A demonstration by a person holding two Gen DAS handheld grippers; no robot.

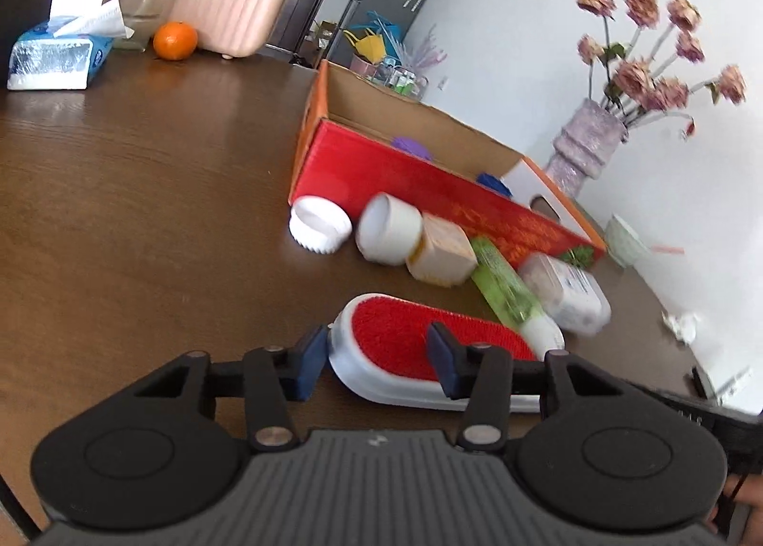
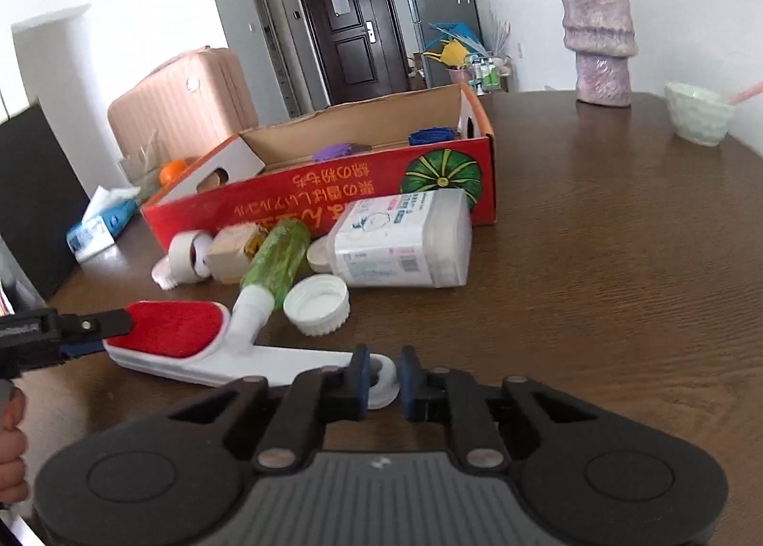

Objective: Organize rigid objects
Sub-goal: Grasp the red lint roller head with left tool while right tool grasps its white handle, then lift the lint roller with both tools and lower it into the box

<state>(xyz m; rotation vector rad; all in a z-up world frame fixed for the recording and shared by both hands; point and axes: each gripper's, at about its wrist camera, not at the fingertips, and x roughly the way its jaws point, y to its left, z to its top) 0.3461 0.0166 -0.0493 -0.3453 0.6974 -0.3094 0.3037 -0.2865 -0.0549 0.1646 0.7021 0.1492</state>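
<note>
A: While the lint brush lies flat on the surface, in front of the red box, which end does each gripper have?

B: Its long axis runs crosswise to both cameras. The left gripper stands over the red bristle head, jaws spread apart, one pad beside the head's rounded end and the other above the bristles; from this view one cannot tell whether either pad touches. The right gripper is at the opposite end, where the white handle finishes in a ring.

A: Is the right one gripping that ring?

B: Its jaws are narrow but still parted, flanking the ring without clamping it (contact is hard to judge).

A: So which is nearer?

B: Both sit at the brush, one per end. A lift into the box would likely carry it away from both grippers, over the bottle, the caps and the flat pack lying between.
</note>
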